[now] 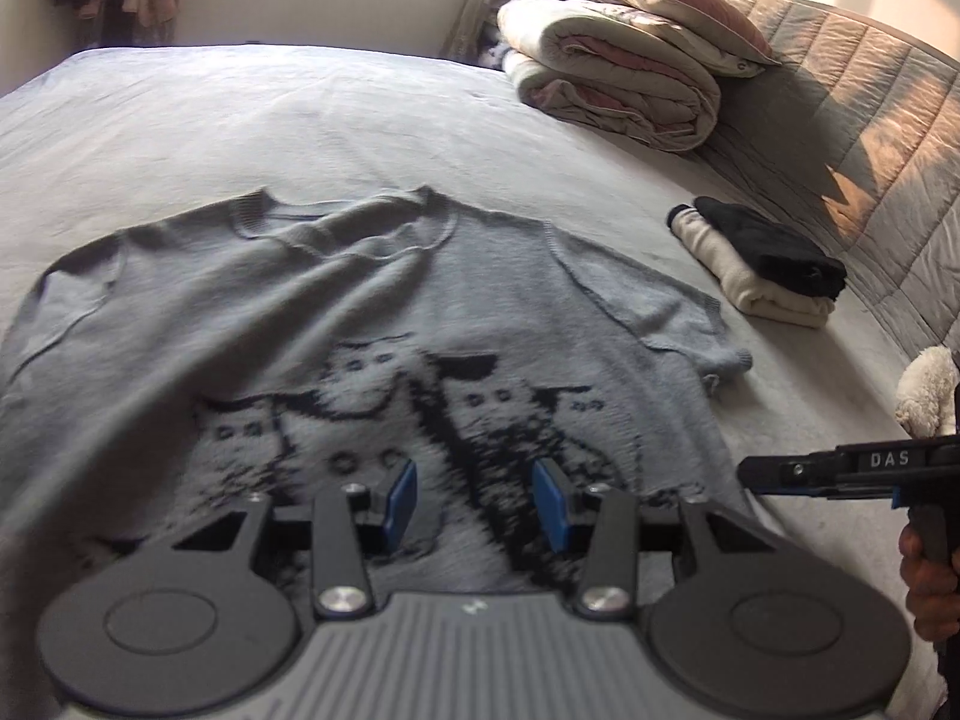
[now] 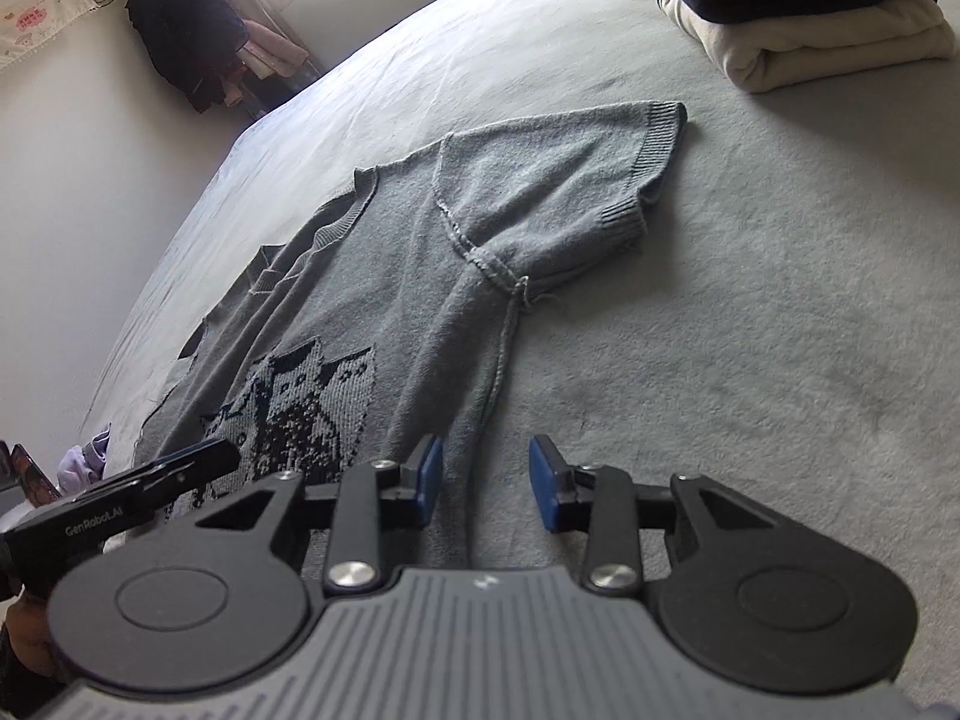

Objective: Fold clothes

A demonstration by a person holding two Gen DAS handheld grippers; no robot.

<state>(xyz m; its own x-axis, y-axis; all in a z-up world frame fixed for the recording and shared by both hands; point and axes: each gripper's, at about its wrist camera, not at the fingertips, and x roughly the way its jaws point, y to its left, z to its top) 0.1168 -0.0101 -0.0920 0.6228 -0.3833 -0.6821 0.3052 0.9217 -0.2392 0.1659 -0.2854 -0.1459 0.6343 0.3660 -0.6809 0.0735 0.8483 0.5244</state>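
Spread and empty, the left gripper [image 1: 474,495] hangs over the grey knit sweater [image 1: 360,312], spread flat on the bed [image 1: 300,108] toward 12 o'clock. Soft, limp knit; pinch a hem corner.

Right gripper [image 2: 486,474], jaws apart, straddles its side seam; sleeve [image 2: 576,180] at 1 o'clock.

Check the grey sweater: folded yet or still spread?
Spread. The grey knit sweater lies flat on the bed, both short sleeves out to the sides, collar and cat pattern fully showing; no fold made, only wrinkles.
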